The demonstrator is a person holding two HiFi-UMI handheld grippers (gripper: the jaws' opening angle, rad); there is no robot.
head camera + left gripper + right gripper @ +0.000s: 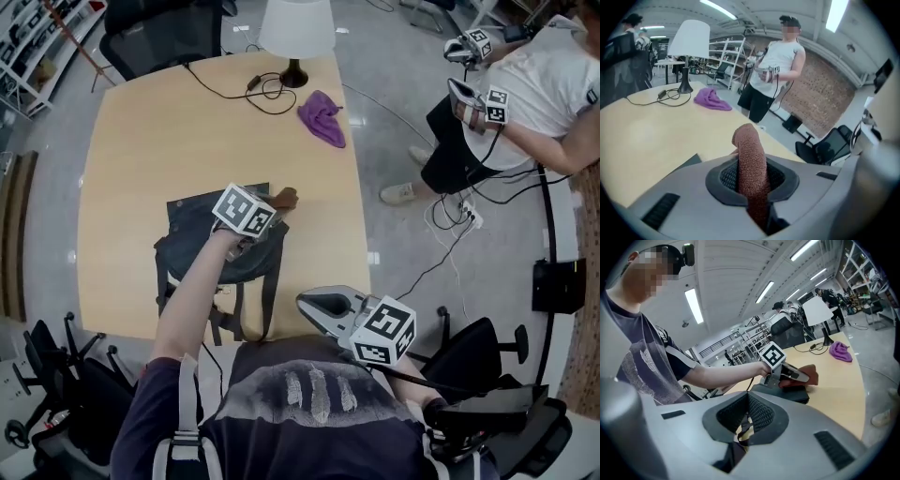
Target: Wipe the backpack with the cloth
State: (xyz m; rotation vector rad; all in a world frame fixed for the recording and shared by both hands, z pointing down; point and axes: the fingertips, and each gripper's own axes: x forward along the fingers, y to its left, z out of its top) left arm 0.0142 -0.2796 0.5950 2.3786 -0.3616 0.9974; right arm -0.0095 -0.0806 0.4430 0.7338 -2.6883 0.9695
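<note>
Item: dark grey fabric backpack (202, 239), lying flat on the light wooden counter (141, 141), close to the near edge. Straps hanging over that edge.

Item: rust-brown terry cloth (286, 197), pinched between the fingers of the left gripper (267, 201). In the left gripper view, a rolled end of the cloth (750, 154) standing up out of the left gripper (751, 174), fingers clamped tight on it. Held at the far right corner of the backpack, cloth lying on top of the bag.

Item: right gripper (319, 305), off the counter, just beyond the near right corner and close to the person's chest. Fingers pressed together in the right gripper view (749, 416), with nothing from the counter between them. Well apart from the backpack (787, 392).

Open room: bare wood left of the backpack out to the left edge; a narrower strip to the right edge; a wide bare stretch beyond the backpack.

Far edge: white-shaded table lamp (296, 28), looped black cable (234, 89), crumpled purple rag (322, 115) near the right edge.

Off the counter: second person (534, 84) at the far right.
</note>
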